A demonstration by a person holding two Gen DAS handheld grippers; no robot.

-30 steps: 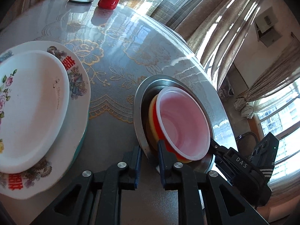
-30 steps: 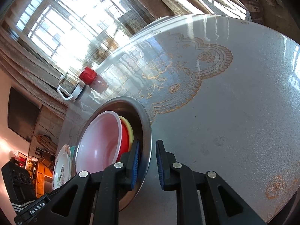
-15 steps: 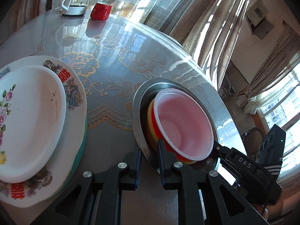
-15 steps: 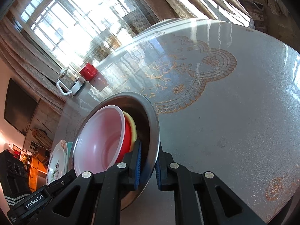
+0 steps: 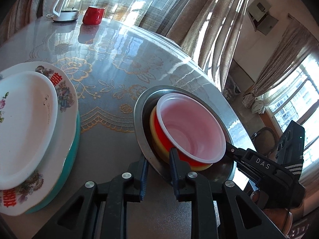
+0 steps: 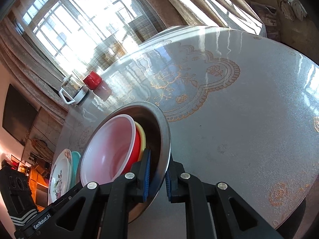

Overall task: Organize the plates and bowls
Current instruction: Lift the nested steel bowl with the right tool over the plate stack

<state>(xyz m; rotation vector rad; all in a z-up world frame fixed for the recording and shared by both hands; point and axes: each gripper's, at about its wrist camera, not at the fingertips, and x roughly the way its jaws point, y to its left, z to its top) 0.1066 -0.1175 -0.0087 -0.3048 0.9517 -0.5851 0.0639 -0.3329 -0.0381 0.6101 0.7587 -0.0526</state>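
While both my claws straddle the rim of the metal basin, my left claw has one finger inside and one outside, not visibly pinching; my right claw grips the opposite rim. Pink bowl, red bowl and yellow bowl nest inside. Left on the surface sits a stack of plates; kettle and red cup stand far off.

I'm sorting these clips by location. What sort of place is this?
Most likely a dining area in a home: a round table under a lace-patterned cover, a kettle and red mug at its far edge, curtained windows behind, and stacked plates and bowls on it.
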